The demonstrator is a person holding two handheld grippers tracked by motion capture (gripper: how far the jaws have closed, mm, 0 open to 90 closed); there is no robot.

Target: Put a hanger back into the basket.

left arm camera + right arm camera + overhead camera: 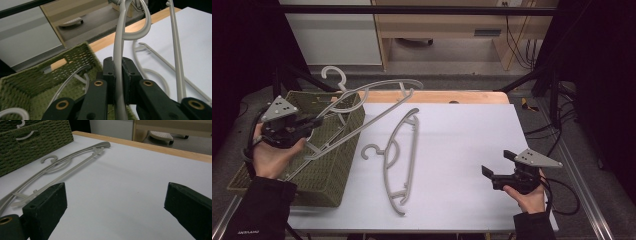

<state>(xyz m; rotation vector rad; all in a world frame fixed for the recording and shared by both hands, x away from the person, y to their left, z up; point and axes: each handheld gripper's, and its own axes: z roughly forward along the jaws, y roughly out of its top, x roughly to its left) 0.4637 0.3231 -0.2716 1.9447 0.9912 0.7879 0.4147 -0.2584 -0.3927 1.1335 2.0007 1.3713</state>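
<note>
My left gripper (315, 121) hangs over the green woven basket (328, 172) at the table's left, shut on a grey plastic hanger (384, 83). That hanger is lifted, its hook pointing away and its far end reaching over the white table top. In the left gripper view the jaws (118, 62) clamp one thin bar of the held hanger (118, 47). A second grey hanger (413, 140) lies flat on the white surface, mid-table. My right gripper (497, 164) rests at the front right, open with nothing in it; its jaws (117, 207) face the lying hanger (62, 167).
The basket (37, 82) holds more grey hanger parts (72, 77). A wooden table edge (452, 96) runs along the back, with cabinets and floor beyond. Cables trail at the right (562, 200). White table top (462, 140) lies between the hanger and my right gripper.
</note>
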